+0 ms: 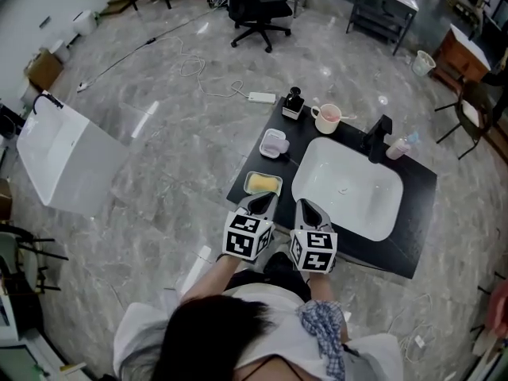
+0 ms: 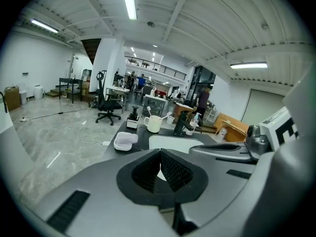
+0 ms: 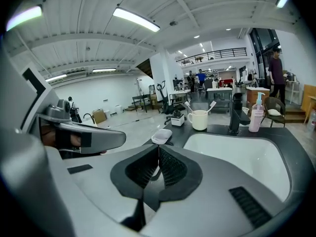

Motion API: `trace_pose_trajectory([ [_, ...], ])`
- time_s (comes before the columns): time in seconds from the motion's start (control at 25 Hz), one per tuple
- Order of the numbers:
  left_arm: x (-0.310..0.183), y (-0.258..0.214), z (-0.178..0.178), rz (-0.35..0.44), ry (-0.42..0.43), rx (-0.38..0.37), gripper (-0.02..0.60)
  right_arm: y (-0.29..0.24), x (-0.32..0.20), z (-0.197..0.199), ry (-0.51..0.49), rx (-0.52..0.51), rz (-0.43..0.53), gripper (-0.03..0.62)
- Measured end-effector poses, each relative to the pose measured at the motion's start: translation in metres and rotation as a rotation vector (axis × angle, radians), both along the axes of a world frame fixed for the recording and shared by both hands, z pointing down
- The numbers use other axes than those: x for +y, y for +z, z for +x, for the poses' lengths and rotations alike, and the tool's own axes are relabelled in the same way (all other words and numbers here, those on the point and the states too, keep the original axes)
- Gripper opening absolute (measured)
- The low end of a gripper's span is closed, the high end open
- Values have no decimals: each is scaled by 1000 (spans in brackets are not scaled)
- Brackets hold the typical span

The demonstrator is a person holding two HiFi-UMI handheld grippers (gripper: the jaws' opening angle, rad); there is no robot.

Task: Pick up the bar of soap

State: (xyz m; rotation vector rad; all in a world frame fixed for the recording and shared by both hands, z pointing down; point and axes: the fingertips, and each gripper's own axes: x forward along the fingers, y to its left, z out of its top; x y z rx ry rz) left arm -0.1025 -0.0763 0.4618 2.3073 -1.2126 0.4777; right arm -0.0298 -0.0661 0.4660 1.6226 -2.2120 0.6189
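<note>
A yellow bar of soap (image 1: 263, 183) lies in a pale dish at the near left corner of the black counter (image 1: 413, 193), seen in the head view. My left gripper (image 1: 262, 203) sits just short of the dish, its tip over the counter's near edge, jaws shut with nothing in them (image 2: 160, 154). Beside it on the right, my right gripper (image 1: 305, 207) points at the white sink (image 1: 313, 173), also shut and empty (image 3: 158, 149). Neither gripper view shows the soap; the jaws hide it.
A closed white soap box (image 1: 274, 143) lies behind the dish. Further back stand a black dispenser (image 1: 293, 103), a cup with a toothbrush (image 1: 326, 117), the black faucet (image 1: 376, 137) and a small bottle (image 1: 398, 147). An office chair (image 1: 258, 10) stands on the floor beyond.
</note>
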Motion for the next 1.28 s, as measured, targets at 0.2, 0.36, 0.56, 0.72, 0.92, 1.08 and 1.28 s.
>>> trace_pose_trajectory([
  [0.2, -11, 1, 7, -7, -26, -6, 12, 2, -14, 9, -30, -36, -22, 17],
  [0.36, -19, 5, 11, -10, -65, -15, 12, 4, -29, 21, -64, -6, -7, 17],
  [0.56, -27, 8, 17, -8, -113, -28, 12, 6, -38, 31, -111, -28, -12, 17],
  [0.72, -31, 8, 21, -8, -146, -30, 12, 7, -44, 29, -179, -19, -16, 17],
  [0.92, -29, 12, 18, -25, -173, -44, 12, 9, -49, 26, -226, -32, -37, 17],
  [1.08, -33, 10, 11, -18, -200, -46, 12, 7, -53, 21, -259, -29, -35, 17],
  [1.28, -44, 11, 5, -13, -202, -52, 12, 11, -58, 14, -302, -29, -51, 17],
])
